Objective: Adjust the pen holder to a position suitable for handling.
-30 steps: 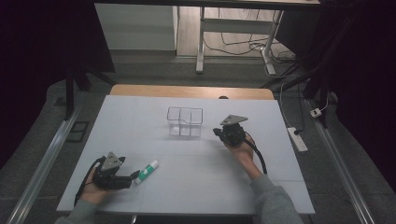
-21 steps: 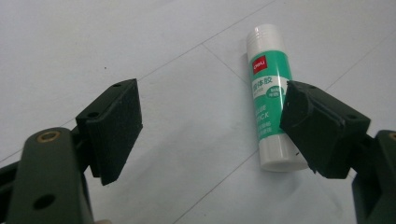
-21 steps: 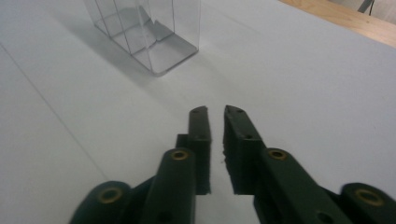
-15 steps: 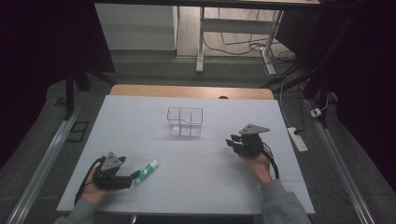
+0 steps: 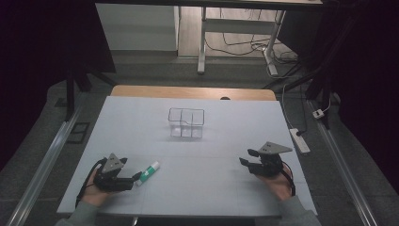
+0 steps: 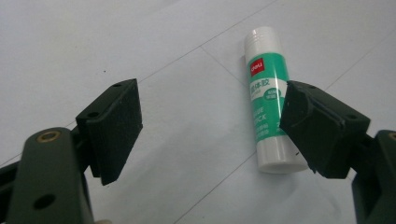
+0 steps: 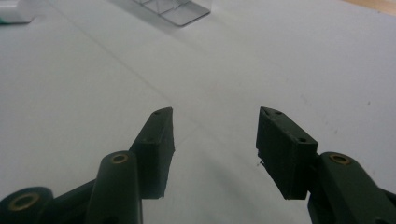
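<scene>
Glue stick (image 6: 268, 100) lying flat on the white table (image 5: 207, 188), just beside the left gripper (image 5: 134, 179), jaws spread wide and gripping nothing, poised for a sideways pinch. Right gripper (image 5: 244, 157) well apart, jaws just opening, empty, out of the way.

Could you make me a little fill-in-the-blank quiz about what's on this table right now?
1. The glue stick lies on its ____ on the white table.
2. The glue stick's label is mostly ____.
3. The clear box stands ____ from the person than both grippers.
4. Nothing sits between the jaws of the right gripper, which stand ____.

Missing words: side; green; farther; open
</scene>
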{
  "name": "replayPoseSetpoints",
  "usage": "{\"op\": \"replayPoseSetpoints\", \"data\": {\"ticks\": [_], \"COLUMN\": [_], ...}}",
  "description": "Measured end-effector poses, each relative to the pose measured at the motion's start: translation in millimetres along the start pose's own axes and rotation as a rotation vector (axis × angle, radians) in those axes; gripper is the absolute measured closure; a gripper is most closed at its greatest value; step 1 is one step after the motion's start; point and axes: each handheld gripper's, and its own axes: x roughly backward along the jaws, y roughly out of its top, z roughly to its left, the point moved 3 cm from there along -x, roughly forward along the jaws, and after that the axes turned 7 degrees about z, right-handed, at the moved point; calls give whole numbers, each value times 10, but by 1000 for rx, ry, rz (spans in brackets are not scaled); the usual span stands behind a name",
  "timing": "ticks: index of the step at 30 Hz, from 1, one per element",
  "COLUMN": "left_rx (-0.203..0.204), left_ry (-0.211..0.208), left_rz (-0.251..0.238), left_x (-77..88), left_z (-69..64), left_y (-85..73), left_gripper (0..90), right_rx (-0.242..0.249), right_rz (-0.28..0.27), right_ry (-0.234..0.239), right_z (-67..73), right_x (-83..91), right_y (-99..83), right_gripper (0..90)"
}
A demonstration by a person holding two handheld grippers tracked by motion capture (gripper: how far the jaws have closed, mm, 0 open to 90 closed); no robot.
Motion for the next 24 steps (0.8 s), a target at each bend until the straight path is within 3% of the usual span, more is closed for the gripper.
{"op": "replayPoseSetpoints", "data": {"ticks": [3,9,20,24], "left_rx": [-2,0,8,8], "left_ry": [0,-4,-32,-58], "left_rz": [0,-2,-23,-3], "left_x": [8,9,33,78], "left_z": [0,-2,7,-13], "left_y": [-2,2,157,251], "left_gripper": [207,208,221,231], "right_rx": [12,-13,9,11], "right_rz": [8,-7,-7,-6], "right_ry": [7,7,3,1], "right_z": [38,3,8,16], "right_x": [83,198,180,184], "right_y": [-144,-257,-262,-261], "right_gripper": [443,418,398,398]}}
